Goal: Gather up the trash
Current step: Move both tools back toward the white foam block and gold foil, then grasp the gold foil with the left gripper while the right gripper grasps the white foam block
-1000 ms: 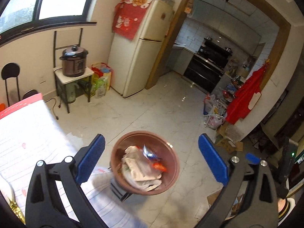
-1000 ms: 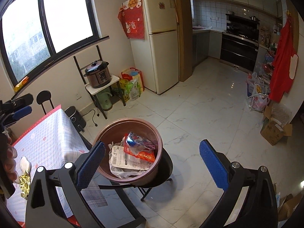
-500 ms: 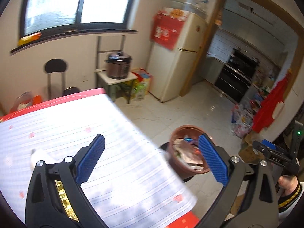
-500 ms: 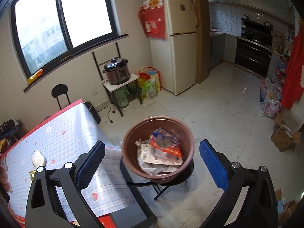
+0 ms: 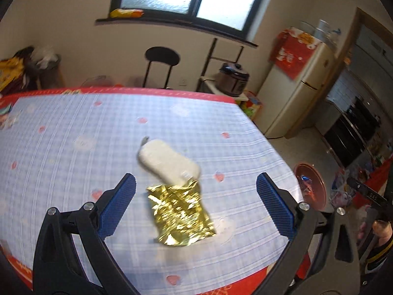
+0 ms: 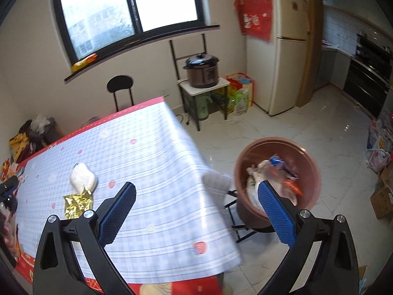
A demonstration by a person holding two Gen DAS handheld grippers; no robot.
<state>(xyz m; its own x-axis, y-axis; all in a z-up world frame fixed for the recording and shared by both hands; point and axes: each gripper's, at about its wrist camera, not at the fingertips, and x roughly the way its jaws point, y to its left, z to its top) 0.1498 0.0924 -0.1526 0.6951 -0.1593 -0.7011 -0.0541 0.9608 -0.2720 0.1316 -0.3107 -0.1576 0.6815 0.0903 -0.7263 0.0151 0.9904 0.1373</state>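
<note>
A crumpled gold foil wrapper [image 5: 180,212] lies on the checked tablecloth [image 5: 73,147], touching a white packet [image 5: 168,163] just beyond it. My left gripper [image 5: 195,205] is open and empty, hovering over the wrapper with a finger on each side. In the right wrist view the wrapper [image 6: 78,204] and white packet [image 6: 82,178] sit at the left. My right gripper [image 6: 196,211] is open and empty above the table's corner. The brown trash basin [image 6: 276,182], holding wrappers, stands on a stool beside the table; it also shows in the left wrist view [image 5: 310,185].
A black chair [image 6: 120,91] stands behind the table. A rice cooker [image 6: 202,70] sits on a small stand by the fridge [image 6: 282,49]. Bags and cardboard boxes [image 6: 380,196] line the floor at the right. Clutter lies at the table's far left [image 5: 7,120].
My left gripper has swung left from over the basin to over the table, above the gold wrapper. My right gripper has also turned left, so the table fills its view.
</note>
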